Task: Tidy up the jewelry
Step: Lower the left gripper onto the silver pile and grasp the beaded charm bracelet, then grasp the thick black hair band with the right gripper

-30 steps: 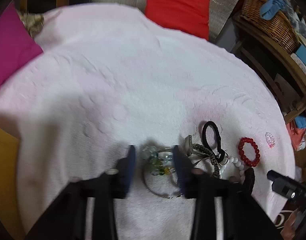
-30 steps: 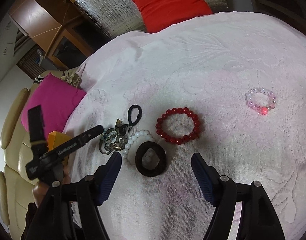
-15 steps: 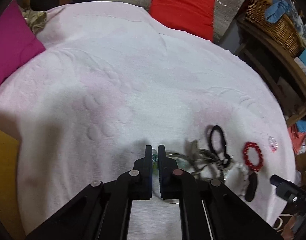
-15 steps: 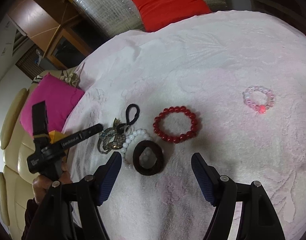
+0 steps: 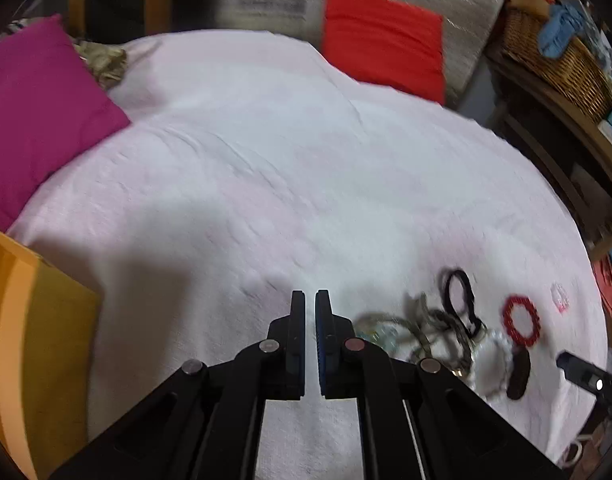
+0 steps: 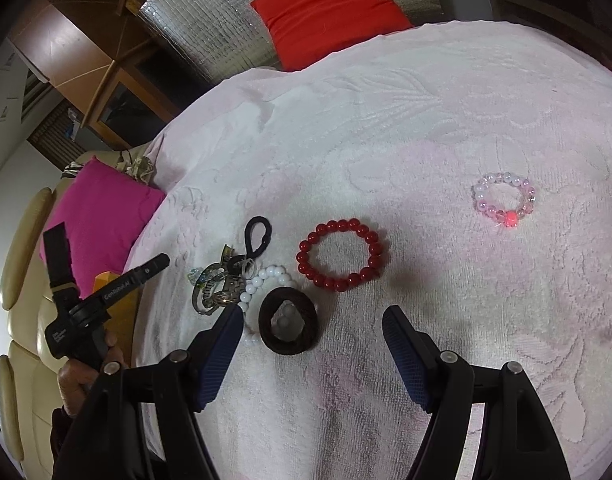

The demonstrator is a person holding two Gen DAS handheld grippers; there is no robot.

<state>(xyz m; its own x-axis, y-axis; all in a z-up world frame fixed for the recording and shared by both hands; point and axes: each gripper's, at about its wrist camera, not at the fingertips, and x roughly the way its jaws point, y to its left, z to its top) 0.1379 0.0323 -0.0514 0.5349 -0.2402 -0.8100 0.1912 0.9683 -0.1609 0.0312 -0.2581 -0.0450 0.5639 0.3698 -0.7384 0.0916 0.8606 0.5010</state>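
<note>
Jewelry lies on a pale pink towel point(image 6: 426, 120). A red bead bracelet point(image 6: 342, 256) point(image 5: 521, 321) and a pink bead bracelet point(image 6: 504, 198) lie apart. A black hair loop point(image 6: 260, 219), a white bead bracelet point(image 6: 266, 280), a dark brown ring bracelet point(image 6: 310, 322) and a tangle of metal bangles with glass beads point(image 6: 216, 290) point(image 5: 422, 320) lie in a heap. My left gripper point(image 5: 310, 300) point(image 6: 162, 259) is shut with nothing between its pads, just left of the heap. My right gripper point(image 6: 312, 320) stands open above the brown ring bracelet.
A magenta cushion point(image 5: 38, 120) and an orange box point(image 5: 30, 340) border the towel on the left. A red cushion point(image 5: 382, 40) on silver foil lies at the back. A wicker basket point(image 5: 554, 56) sits on wooden shelves to the right.
The left gripper shut over the glass-bead bangle, then drew up and to the left off the heap with nothing in it. The jewelry stayed on the towel. The right gripper kept still.
</note>
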